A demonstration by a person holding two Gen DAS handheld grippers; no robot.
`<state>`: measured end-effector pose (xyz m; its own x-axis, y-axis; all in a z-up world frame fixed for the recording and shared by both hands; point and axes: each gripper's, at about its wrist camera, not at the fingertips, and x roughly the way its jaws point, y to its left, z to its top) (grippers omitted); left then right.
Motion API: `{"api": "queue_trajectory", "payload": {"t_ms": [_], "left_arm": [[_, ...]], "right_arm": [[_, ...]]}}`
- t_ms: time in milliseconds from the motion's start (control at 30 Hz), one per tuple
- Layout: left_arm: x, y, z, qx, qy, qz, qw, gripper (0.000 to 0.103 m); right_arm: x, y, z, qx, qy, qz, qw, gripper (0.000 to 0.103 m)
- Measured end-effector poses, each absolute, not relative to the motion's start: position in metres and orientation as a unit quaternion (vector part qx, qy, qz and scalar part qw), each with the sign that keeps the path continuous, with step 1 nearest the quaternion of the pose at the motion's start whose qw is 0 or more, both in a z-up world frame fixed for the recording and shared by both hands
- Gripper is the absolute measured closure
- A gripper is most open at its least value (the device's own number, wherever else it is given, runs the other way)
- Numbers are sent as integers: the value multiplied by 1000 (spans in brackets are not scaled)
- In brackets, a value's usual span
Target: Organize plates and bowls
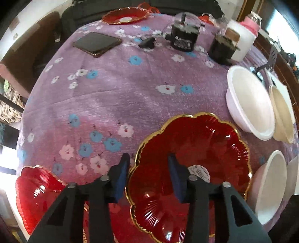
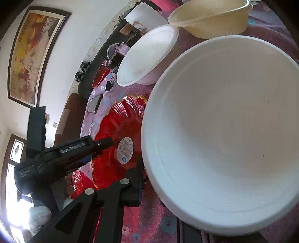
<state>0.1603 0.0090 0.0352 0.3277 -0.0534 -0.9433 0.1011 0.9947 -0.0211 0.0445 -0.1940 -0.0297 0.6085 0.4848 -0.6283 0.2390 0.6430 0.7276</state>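
Note:
A red glass plate [image 1: 196, 149] with a gold scalloped rim lies on the purple flowered cloth [image 1: 112, 97]. My left gripper [image 1: 149, 168] straddles its near-left rim, one finger outside and one over the inside, with a gap still showing. In the right wrist view this plate [image 2: 121, 127] lies left of a big white bowl [image 2: 224, 130], which is tilted toward the camera. My right gripper [image 2: 143, 173] is shut on that bowl's rim; its second finger is hidden by the bowl. The left gripper [image 2: 104, 143] reaches over the red plate.
A white bowl [image 1: 248, 101] and a cream bowl [image 1: 282, 114] stand at the right edge. Two more red plates lie at the near left [image 1: 37, 192] and the far side [image 1: 125, 16]. A phone [image 1: 97, 44], black boxes [image 1: 184, 37] and a white jar [image 1: 241, 41] sit at the back.

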Motion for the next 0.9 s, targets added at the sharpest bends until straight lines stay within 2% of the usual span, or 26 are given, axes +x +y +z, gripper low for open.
{"api": "queue_trajectory", "payload": {"t_ms": [467,700,900], "left_arm": [[109,36,88,-19,517,-47,855,64],[68,79,119,-68,471,-36,879,64],[37,127,128,-95,447,-10,889,64]], "right_arm": [[34,-173,-2,391,415,113,814,89],[18,-144,37,341,393,148,841,89],[20,-101,42,309,407,180,840,89]]}}
